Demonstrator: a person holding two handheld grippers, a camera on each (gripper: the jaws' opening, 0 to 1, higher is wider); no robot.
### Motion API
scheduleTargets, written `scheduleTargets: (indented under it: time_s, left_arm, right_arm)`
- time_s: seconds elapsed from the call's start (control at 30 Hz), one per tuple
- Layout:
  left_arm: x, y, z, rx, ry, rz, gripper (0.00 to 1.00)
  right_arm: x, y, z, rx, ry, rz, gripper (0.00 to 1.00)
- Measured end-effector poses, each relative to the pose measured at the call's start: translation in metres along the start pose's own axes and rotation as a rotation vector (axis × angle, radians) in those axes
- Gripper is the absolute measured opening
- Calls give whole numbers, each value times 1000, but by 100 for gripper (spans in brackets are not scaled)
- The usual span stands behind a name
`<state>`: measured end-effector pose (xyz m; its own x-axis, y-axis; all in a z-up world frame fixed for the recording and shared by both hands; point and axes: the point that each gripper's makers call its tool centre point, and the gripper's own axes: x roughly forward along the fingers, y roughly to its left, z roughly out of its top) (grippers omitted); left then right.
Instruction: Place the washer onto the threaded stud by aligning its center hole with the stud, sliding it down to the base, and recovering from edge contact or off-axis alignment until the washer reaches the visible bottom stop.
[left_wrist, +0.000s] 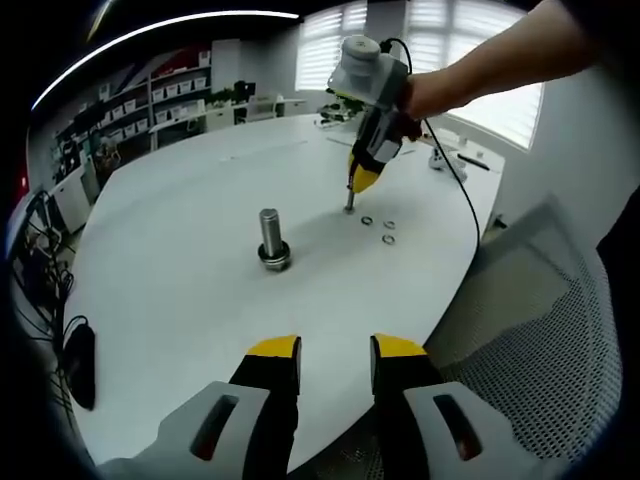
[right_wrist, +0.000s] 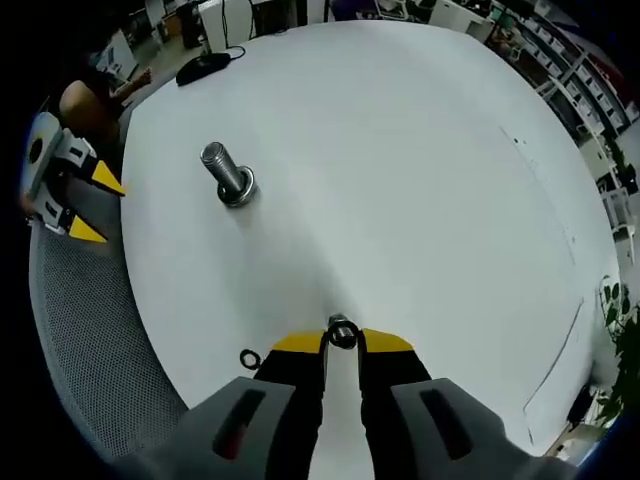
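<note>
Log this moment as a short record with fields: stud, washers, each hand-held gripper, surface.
stud: threaded stud upright on its base, on the white table; nothing on it yet
held washer: washer pinched at the tips of the right hand-held gripper, away from the stud
spare washers: three spare washers lying flat on the table beside the right hand-held gripper
left hand-held gripper: open, holds nothing, at the table's near edge

- Bright daylight from blinds (left_wrist: 480, 60), blown out.
- Ceiling light strip (left_wrist: 160, 30) glares.
- White desk (left_wrist: 190, 180) evenly lit, soft short shadows under stud (left_wrist: 271, 238).
- Strong fisheye bending at edges; background shelves soft.
</note>
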<state>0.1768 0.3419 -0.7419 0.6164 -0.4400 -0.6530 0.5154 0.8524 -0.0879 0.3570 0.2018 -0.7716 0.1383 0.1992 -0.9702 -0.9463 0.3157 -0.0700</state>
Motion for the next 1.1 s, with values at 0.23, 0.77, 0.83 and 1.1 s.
scheduleTargets:
  time_s: [0.23,0.77,0.83,1.1]
  left_arm:
    - [1,0,-1,0,7,-2,26]
    - [1,-1,-2,0,9,-4,26]
    - [1,-1,-2,-1,10,-5,26]
    - [1,-1,-1,1,10,-5,26]
  right_arm:
    - [11,1,-4,12,20,9,15]
    - [21,3,-11,48,19,19,17]
    - [20,3,-10,53,13,16,18]
    - [15,0,-18,44,12,1,20]
